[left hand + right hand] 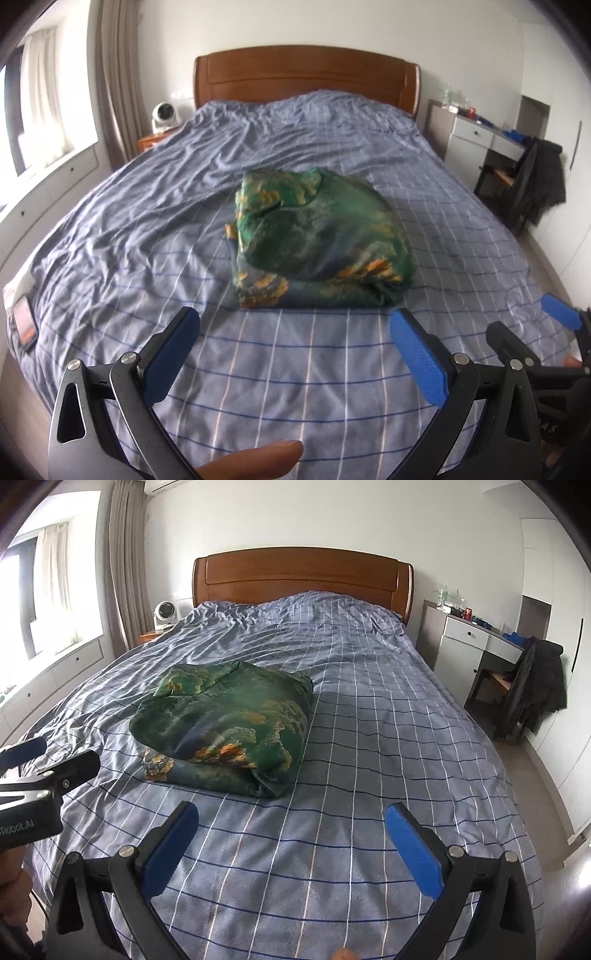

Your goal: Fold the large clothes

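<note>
Looking from the left wrist camera, the left claw (295,332) stands wide open and holds nothing; its two blue pads are far apart above the checked blue bedcover (155,206). The folded green garment (317,236) lies on the bed just ahead of the claw, a little right of the middle between the pads, and does not touch them. At the right edge the right claw (535,325) shows, also apart from the garment. A fingertip (258,458) is at the bottom.

From the right wrist camera, the right claw (291,819) is open wide too and empty. The folded green garment (229,723) lies ahead and to the left of it, near the middle of the bed, well clear of the pads. The left claw (48,760) comes in at the left edge, beside the garment but not touching it.
</note>
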Motion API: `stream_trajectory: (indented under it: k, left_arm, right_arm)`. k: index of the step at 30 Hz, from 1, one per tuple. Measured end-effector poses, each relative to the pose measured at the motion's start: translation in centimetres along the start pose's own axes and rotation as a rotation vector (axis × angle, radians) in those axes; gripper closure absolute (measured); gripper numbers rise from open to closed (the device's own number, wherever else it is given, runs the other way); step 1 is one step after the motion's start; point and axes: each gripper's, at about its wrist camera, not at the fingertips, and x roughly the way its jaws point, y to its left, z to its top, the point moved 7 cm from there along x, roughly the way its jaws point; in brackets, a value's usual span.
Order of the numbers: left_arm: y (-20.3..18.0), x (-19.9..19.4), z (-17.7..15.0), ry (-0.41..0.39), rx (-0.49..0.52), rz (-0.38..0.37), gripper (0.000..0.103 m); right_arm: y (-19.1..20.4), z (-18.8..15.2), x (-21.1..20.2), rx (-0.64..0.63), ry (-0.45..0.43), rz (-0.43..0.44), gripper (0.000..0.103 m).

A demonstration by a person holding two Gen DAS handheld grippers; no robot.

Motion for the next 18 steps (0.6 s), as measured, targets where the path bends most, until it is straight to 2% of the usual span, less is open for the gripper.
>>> stream_trajectory:
  k: [5, 11, 18]
  left_arm:
    - [-0.2, 0.0, -0.2, -0.016, 0.029, 0.026, 0.000]
    - [0.0, 0.0, 0.3, -0.024, 0.052, 0.055, 0.000]
    - [0.5, -0.3, 0.5, -0.032, 0.050, 0.058, 0.000]
  right_arm:
    - [0.6, -0.5, 0.2, -0.006, 0.015, 0.015, 0.000]
    - [0.7, 0.6, -0.5, -0.010, -0.013, -0.001, 0.000]
    - [1.0, 0.6, -0.1, -0.020, -0.008, 0.004, 0.000]
